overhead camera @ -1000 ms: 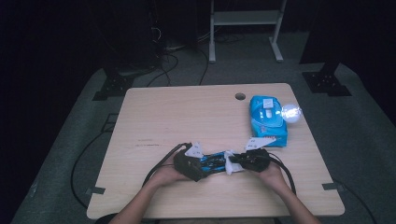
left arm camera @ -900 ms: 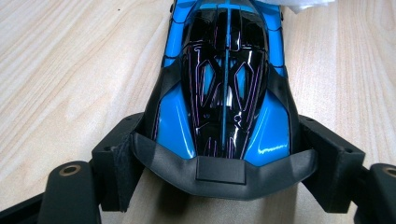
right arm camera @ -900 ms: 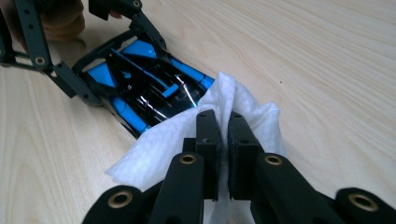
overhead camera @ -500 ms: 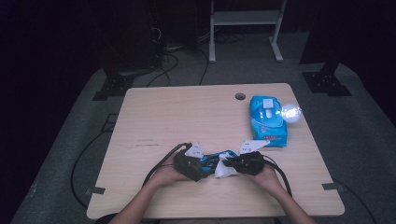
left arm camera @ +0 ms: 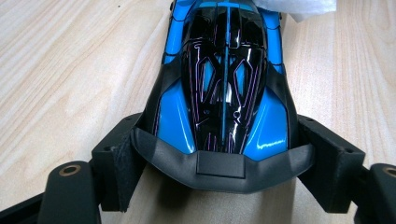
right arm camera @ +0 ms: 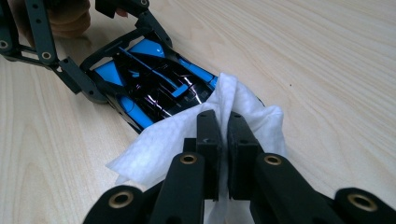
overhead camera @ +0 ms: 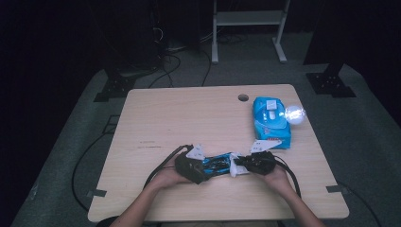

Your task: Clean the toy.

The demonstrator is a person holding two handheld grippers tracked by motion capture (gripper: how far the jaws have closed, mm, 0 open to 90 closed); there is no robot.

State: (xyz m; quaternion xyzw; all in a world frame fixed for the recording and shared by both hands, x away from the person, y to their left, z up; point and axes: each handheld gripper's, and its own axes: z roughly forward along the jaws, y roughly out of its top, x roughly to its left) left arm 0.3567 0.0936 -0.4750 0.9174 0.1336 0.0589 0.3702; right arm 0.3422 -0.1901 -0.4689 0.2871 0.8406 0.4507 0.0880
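Toy car [left arm camera: 224, 88]: a blue and black model lying flat on the wooden table [overhead camera: 189, 118] near the person's edge, between the two hands; we also see it from above [overhead camera: 217, 164] and along the right gripper's view [right arm camera: 149, 88].
Left gripper [left arm camera: 219, 163]: its jaws clamp one end of the car from both sides, the pads pressing on the black bumper — that is our anchor.
Right gripper [right arm camera: 223, 140]: jaws closed tight on a bunched white wipe [right arm camera: 187, 135], which lies against the car's far end.
Step in hand: we judge this to be wiping the car's body while the other hand steadies it.
How to do it well: we keep the left grip firm and low so the car cannot roll or pivot, then draw the wipe along the body in long strokes rather than across it — following the ribs and grooves of the black centre panel.
Pressure: light, we think; the shell looks glossy and thin, and a hard push could lever the car out of the left jaws.
Wipe: we keep a loose fold ahead of the jaw tips, so cloth and not plastic meets the paint.
Long axis: in the high view it runs roughly left to right, parallel to the table's near edge.
Heading: one end sits in the left jaws, the other points toward the right gripper; which is the nose we cannot tell.
Wipe pack [overhead camera: 270, 122]: a blue packet well apart, toward the far right of the table.
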